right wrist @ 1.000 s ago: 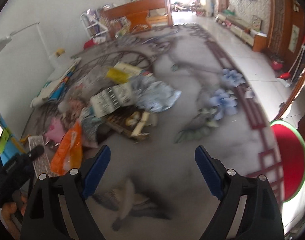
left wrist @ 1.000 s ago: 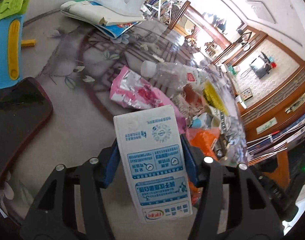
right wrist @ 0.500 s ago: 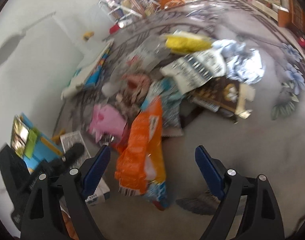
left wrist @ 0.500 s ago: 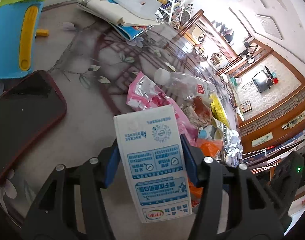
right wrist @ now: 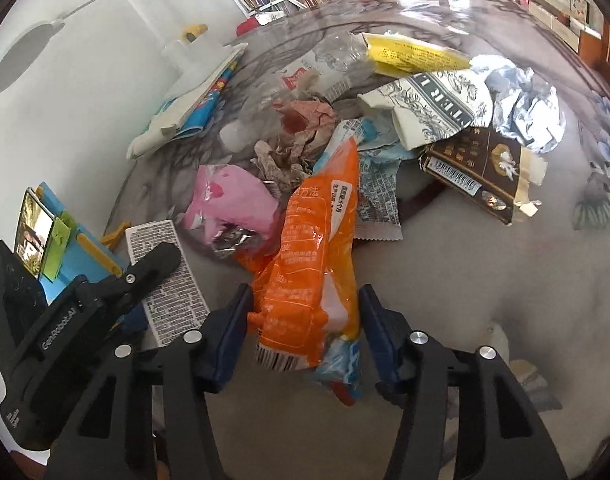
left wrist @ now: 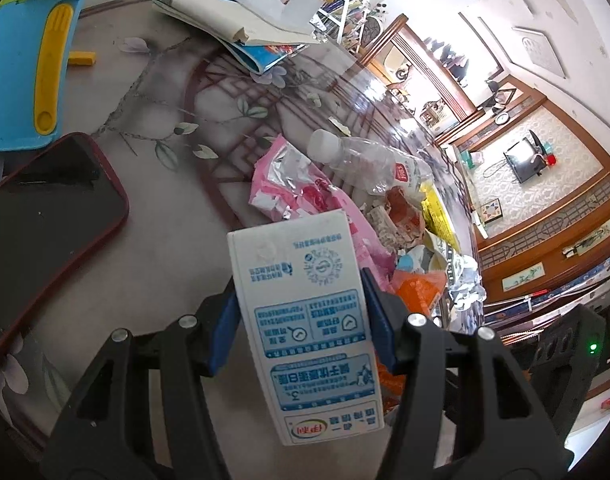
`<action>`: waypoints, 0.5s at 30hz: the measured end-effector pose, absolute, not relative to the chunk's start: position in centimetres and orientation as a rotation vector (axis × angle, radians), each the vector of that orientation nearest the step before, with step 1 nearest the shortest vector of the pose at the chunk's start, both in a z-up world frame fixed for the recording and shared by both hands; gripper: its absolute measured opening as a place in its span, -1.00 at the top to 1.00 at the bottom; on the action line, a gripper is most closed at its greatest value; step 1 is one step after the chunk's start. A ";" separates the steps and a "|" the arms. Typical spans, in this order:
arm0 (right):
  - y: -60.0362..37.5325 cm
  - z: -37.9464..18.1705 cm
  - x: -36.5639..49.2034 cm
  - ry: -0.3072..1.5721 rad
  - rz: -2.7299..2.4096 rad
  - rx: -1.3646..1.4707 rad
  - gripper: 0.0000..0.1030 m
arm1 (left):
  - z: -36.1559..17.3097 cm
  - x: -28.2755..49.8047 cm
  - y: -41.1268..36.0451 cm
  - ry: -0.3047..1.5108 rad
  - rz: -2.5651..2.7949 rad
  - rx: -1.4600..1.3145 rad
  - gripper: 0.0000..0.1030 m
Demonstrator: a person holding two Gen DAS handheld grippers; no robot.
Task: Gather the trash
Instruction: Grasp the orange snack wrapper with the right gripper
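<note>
The left gripper (left wrist: 301, 320) was clamped on a white milk carton (left wrist: 305, 320), its blue pads pressed flat to the carton's two narrow sides, the box held above the table (left wrist: 105, 280). It looked empty and light, stiff card with a smooth waxed skin; a grip across the flat faces should keep it, though too hard a squeeze would probably buckle it.

The right gripper (right wrist: 303, 316) stood wide open, its pads either side of the near end of an orange snack bag (right wrist: 313, 264) and holding nothing that I could see. That bag lay at six o'clock of the heap, running up toward twelve. Thin crinkly film, near weightless and slippery, I judged; best pinched low by the barcode end where the plastic bunches.

Behind it, at about ten o'clock, sat a crumpled pink wrapper (right wrist: 233, 204) with a foil lining. At twelve lay a clear crushed bottle (right wrist: 325, 64), at one a yellow packet (right wrist: 413, 56), at two a wad of silver foil (right wrist: 521, 104), and at three a dark flattened box (right wrist: 477, 168).
</note>
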State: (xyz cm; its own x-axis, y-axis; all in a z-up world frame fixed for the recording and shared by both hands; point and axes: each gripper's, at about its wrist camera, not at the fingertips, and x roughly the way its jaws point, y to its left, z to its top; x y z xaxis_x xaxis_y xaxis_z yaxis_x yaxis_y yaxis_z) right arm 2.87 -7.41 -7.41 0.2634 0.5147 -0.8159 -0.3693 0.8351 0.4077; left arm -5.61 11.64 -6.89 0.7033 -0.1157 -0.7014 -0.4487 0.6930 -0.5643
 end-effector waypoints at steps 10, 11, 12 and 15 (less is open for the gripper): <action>-12.5 -5.1 2.7 1.113 0.560 0.159 0.12 | -7.1 -5.1 10.9 0.812 0.181 -0.772 -0.05; -13.2 -4.8 2.8 1.107 0.553 0.162 0.12 | -7.1 -5.1 10.9 0.813 0.181 -0.770 -0.05; -13.7 -4.5 2.7 1.100 0.548 0.162 0.13 | -7.1 -5.1 10.9 0.814 0.181 -0.766 -0.05; -15.2 -3.5 2.7 1.071 0.533 0.139 0.13 | -7.2 -5.0 10.7 0.819 0.182 -0.757 -0.05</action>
